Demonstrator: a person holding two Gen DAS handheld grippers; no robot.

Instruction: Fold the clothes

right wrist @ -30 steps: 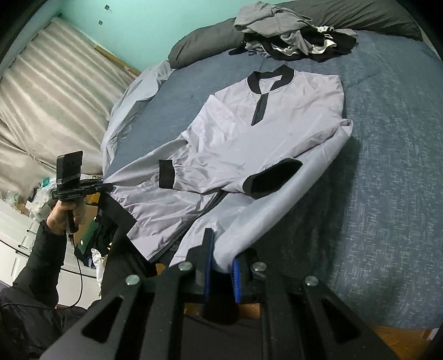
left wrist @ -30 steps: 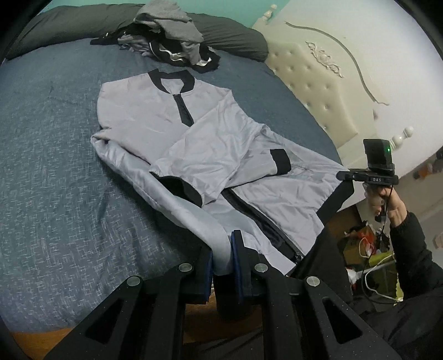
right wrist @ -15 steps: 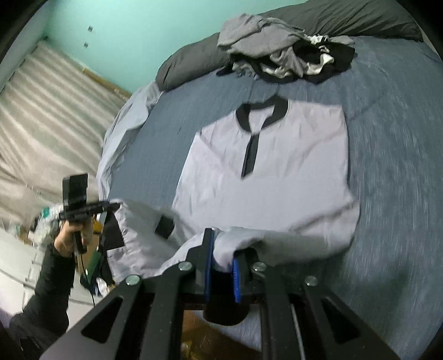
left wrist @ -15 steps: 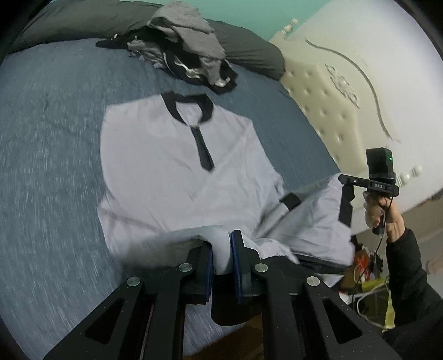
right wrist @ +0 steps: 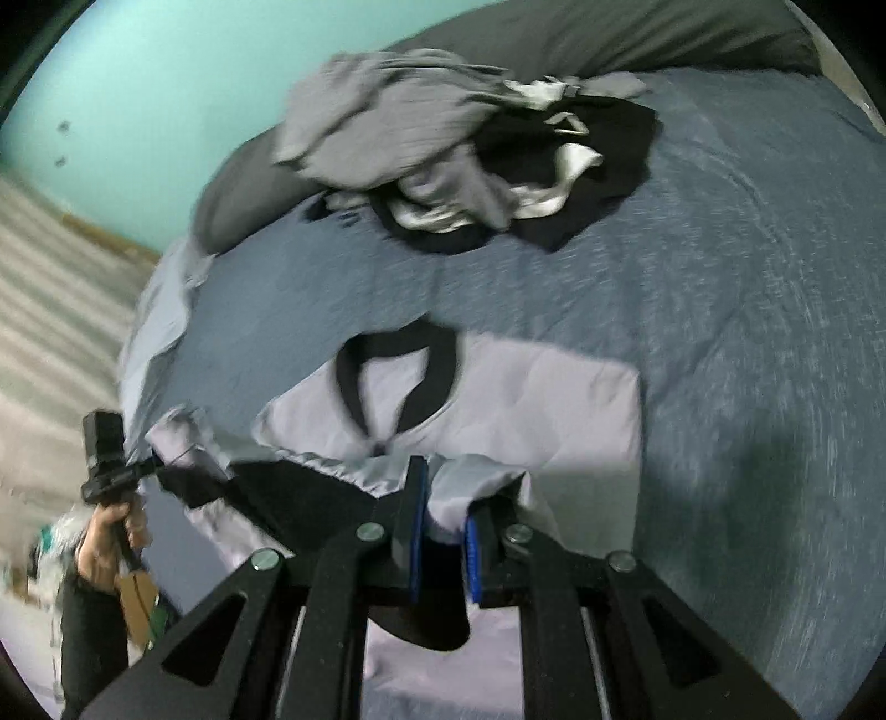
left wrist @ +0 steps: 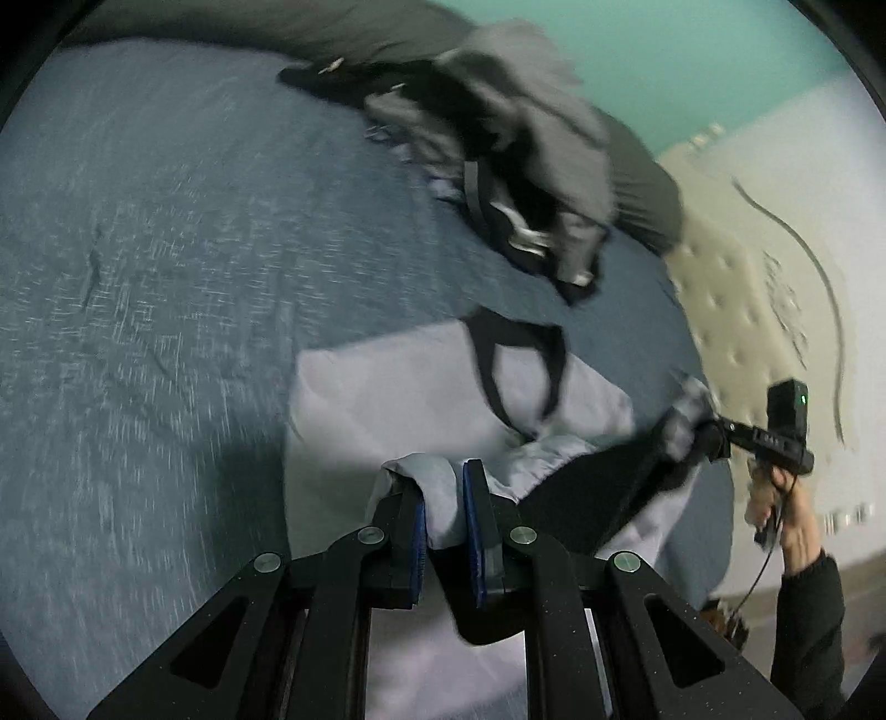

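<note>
We read no writing; our left hand-held gripper (left wrist: pixel 443 504) and right hand-held gripper (right wrist: pixel 443 515) each clamp the lilac jacket (right wrist: pixel 531 410) above the bed (right wrist: pixel 747 288).

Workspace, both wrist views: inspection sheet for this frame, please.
Surface: bed with blue-grey cover.
Job's things: light grey jacket, black collar toward the pillows, hem lifted over its body.
Clutter: heap of grey and black clothes by the dark pillow.
Grippers: left tool and right tool each clamp the jacket's hem.
Cables: thin cable under the right hand.
Surroundings: teal wall, tufted headboard.
</note>
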